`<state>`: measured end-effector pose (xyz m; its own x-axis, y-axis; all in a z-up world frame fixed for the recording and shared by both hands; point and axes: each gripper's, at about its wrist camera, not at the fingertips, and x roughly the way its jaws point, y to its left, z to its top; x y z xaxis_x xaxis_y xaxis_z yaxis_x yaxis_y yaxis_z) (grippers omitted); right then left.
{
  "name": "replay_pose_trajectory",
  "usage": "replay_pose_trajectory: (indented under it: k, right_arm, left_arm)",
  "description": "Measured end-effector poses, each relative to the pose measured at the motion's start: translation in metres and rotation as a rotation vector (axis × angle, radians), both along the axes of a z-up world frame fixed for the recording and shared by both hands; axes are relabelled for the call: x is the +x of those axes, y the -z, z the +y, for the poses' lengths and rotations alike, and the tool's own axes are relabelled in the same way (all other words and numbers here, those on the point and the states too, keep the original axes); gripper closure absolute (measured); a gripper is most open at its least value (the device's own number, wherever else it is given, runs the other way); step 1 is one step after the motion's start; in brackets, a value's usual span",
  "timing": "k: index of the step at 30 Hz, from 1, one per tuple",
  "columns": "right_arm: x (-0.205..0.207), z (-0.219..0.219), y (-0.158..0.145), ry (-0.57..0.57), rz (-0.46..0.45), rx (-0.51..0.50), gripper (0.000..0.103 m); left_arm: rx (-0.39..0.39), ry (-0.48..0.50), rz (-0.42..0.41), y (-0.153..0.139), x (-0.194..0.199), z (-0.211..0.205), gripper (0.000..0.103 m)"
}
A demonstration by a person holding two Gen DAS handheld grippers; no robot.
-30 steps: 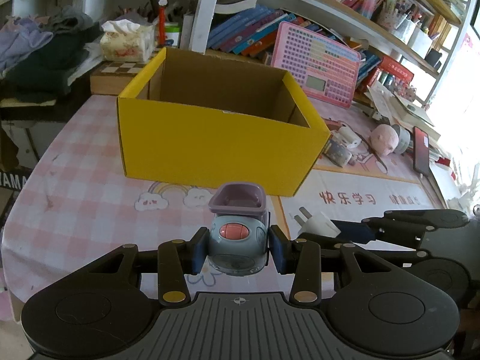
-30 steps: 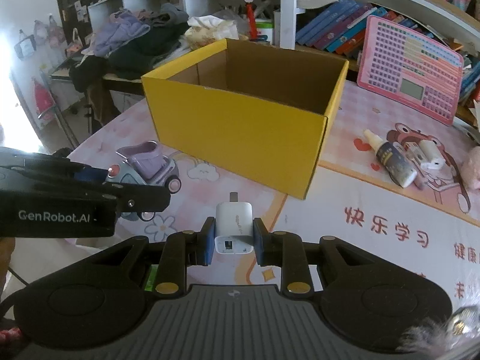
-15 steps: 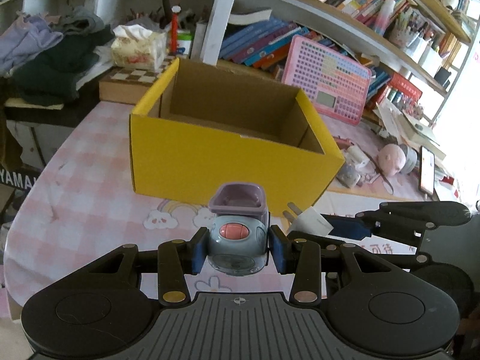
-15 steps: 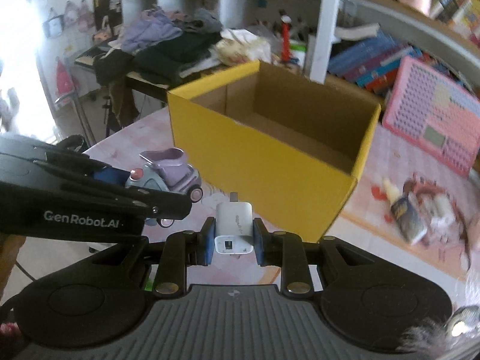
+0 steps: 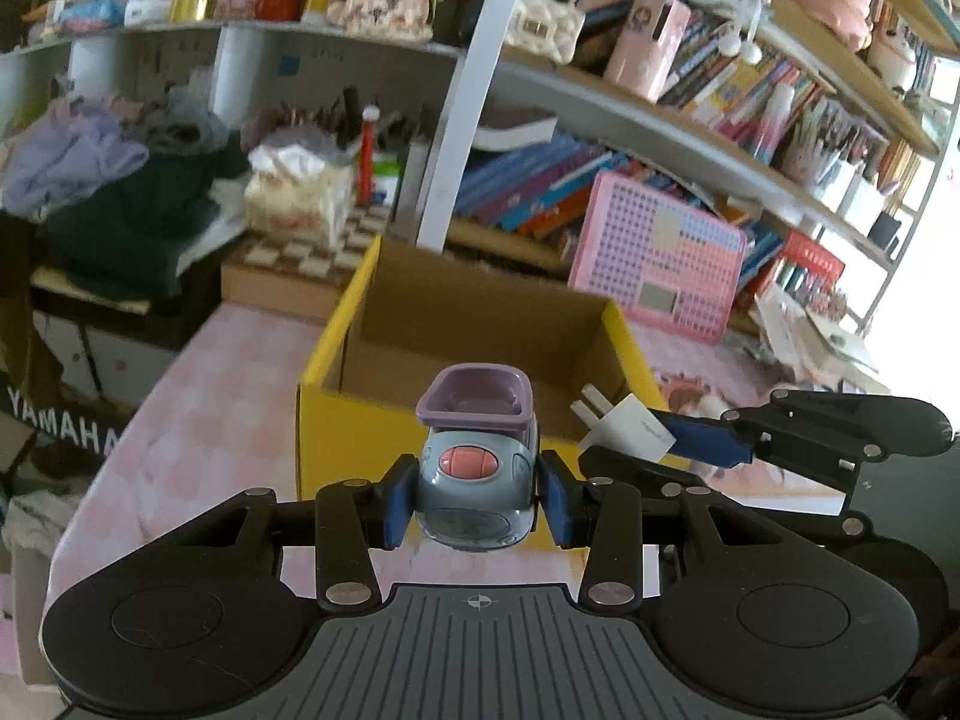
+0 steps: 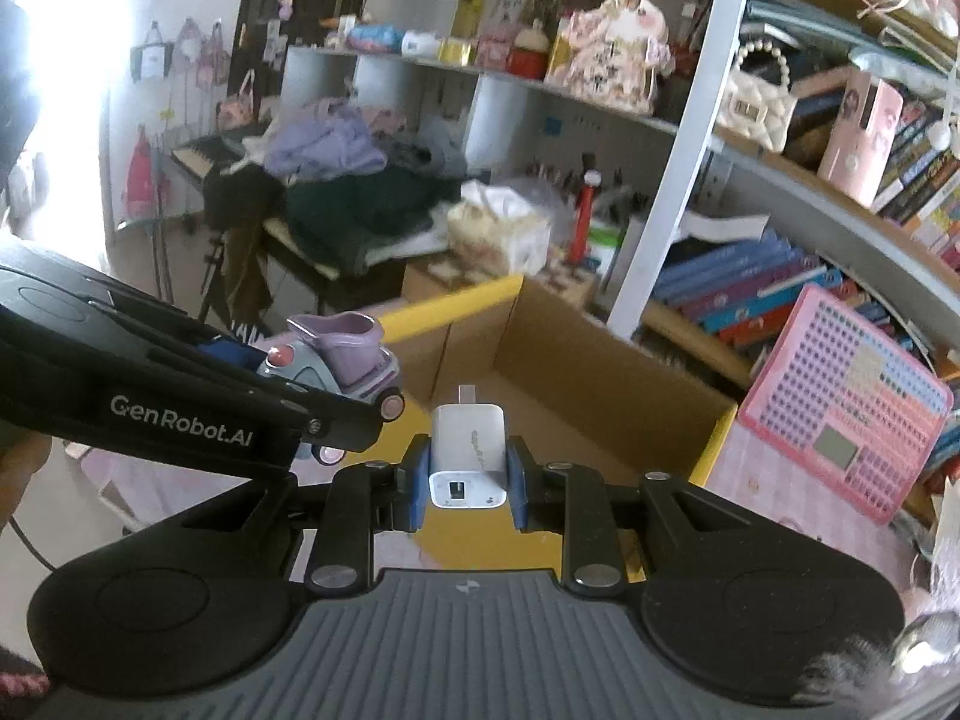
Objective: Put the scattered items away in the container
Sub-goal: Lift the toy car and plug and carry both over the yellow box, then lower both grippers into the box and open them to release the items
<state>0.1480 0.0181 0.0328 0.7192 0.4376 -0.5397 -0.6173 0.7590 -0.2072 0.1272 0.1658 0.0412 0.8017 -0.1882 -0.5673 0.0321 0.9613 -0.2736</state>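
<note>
My left gripper (image 5: 477, 501) is shut on a grey-blue toy car (image 5: 477, 483) with a purple seat and a pink button. It hangs just before the near wall of the open yellow cardboard box (image 5: 354, 444). My right gripper (image 6: 467, 483) is shut on a white charger plug (image 6: 468, 450), prongs forward, held above the near edge of the yellow box (image 6: 711, 450). In the left wrist view the charger (image 5: 624, 426) and the right gripper (image 5: 708, 441) show at the right. In the right wrist view the toy car (image 6: 342, 360) and the left gripper (image 6: 264, 387) show at the left.
The box stands on a pink checked tablecloth (image 5: 204, 396). Behind it a pink keyboard toy (image 5: 657, 255) leans against a bookshelf (image 5: 522, 180). A tissue box (image 5: 297, 201) and a heap of clothes (image 5: 114, 192) lie at the back left.
Both grippers have risen and moved toward the box with their loads. The box now sits lower in both views, and its inside shows more.
</note>
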Motion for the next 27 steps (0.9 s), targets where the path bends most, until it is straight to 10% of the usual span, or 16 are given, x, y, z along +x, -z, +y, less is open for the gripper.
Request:
replay_pose_trajectory:
  k: [15, 27]
  right_arm:
    - [0.098, -0.015, 0.016, 0.097, 0.010, -0.017, 0.079]
    - [0.192, -0.005, 0.063, 0.035, 0.128, -0.261, 0.079]
  left_arm:
    - [0.142, 0.039, 0.032, 0.001, 0.090, -0.001, 0.062]
    - [0.403, 0.207, 0.206, 0.047, 0.193, -0.029, 0.062]
